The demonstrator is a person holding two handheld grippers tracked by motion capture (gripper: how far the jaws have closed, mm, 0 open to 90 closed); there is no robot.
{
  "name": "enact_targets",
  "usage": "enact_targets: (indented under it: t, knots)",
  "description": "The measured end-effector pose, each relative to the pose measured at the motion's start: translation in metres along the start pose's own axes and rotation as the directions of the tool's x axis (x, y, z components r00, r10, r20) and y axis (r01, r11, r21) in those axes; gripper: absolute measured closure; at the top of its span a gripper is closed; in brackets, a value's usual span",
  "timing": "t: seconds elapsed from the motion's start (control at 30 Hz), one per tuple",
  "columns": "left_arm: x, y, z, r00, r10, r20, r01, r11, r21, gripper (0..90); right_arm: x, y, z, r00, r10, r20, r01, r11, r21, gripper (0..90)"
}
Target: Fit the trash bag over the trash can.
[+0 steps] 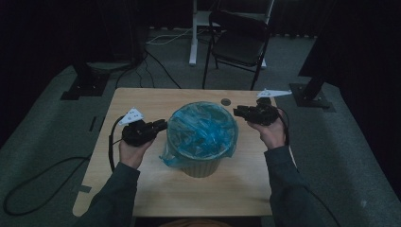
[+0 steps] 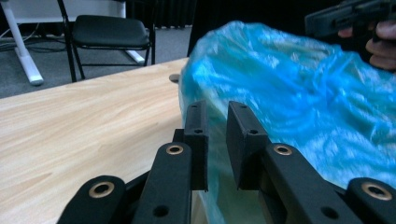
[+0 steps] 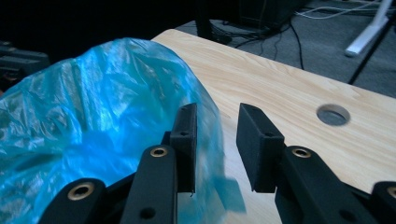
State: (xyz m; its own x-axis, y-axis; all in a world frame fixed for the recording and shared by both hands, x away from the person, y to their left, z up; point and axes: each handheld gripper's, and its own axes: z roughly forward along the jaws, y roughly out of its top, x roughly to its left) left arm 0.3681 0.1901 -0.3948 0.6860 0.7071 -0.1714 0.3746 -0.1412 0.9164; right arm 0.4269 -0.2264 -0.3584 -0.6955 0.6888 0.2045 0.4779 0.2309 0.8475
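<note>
My left gripper (image 1: 162, 126) sits at the left rim of the bin (image 1: 202, 163) mid-table, jaws parted, pinching nothing. The blue bag (image 1: 202, 128) lines the bin — its film bulges beside my pads. My right gripper (image 1: 238, 111), right of the bin, gapes too. A chair (image 1: 239, 40) stands behind the bin; a table hole (image 1: 226, 101) lies near its far rim.

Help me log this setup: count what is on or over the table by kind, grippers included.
Bins: 1
Blue plastic bags lining the bin: 1
Grippers: 2, left gripper and right gripper, one on each side of the bag's rim
Total: 4
</note>
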Motion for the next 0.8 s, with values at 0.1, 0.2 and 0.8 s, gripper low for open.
enact_targets:
  t: [0.1,0.2,0.8]
  knots:
    - [0.002,0.002,0.002,1.0,-0.003,-0.002,0.003,1.0,0.002,78.2,0.001,0.003,0.005,1.0,-0.001,-0.008,0.001,1.0,0.001,67.6]
    - [0.005,0.006,0.005,0.9999,-0.003,-0.01,0.003,1.0,-0.001,77.0,0.001,0.009,0.015,0.9998,0.002,-0.022,-0.002,1.0,0.01,67.1]
    - [0.007,0.022,0.026,0.9999,0.014,0.0,-0.014,0.9998,0.013,84.4,-0.009,0.016,0.041,0.9975,0.02,-0.067,-0.016,0.998,0.061,89.5]
